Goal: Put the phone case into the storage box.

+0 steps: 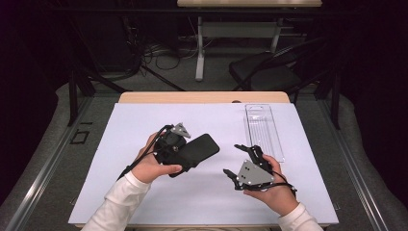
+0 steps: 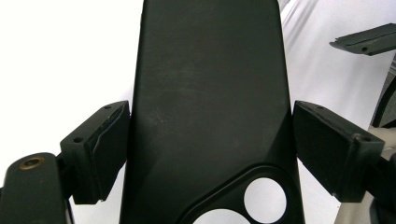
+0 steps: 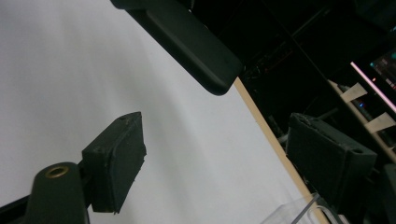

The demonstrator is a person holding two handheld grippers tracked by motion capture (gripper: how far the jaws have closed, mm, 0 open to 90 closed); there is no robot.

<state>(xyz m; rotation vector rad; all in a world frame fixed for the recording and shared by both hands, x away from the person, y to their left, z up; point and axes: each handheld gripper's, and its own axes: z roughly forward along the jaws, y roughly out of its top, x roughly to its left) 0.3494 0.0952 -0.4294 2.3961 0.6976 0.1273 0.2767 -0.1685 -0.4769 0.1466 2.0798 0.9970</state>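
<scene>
A black phone case (image 1: 199, 150) with round camera cut-outs is held above the white mat, and my left gripper (image 1: 188, 155) is shut on its camera end. In the left gripper view the case (image 2: 205, 84) runs up between the two pads (image 2: 105, 149), which press on its long edges. My right gripper (image 1: 232, 160) hovers to the right of the case, its jaws open and nothing between them. In the right gripper view the pads (image 3: 116, 161) stand wide apart over the mat, and one end of the case (image 3: 187, 37) hangs farther off.
A white mat (image 1: 144, 192) covers most of the wooden table (image 1: 202, 97). A clear plastic tray (image 1: 262, 127) lies at the mat's far right; its corner (image 3: 299, 212) shows in the right gripper view. A dark chair (image 1: 269, 72) and desk legs stand beyond the table.
</scene>
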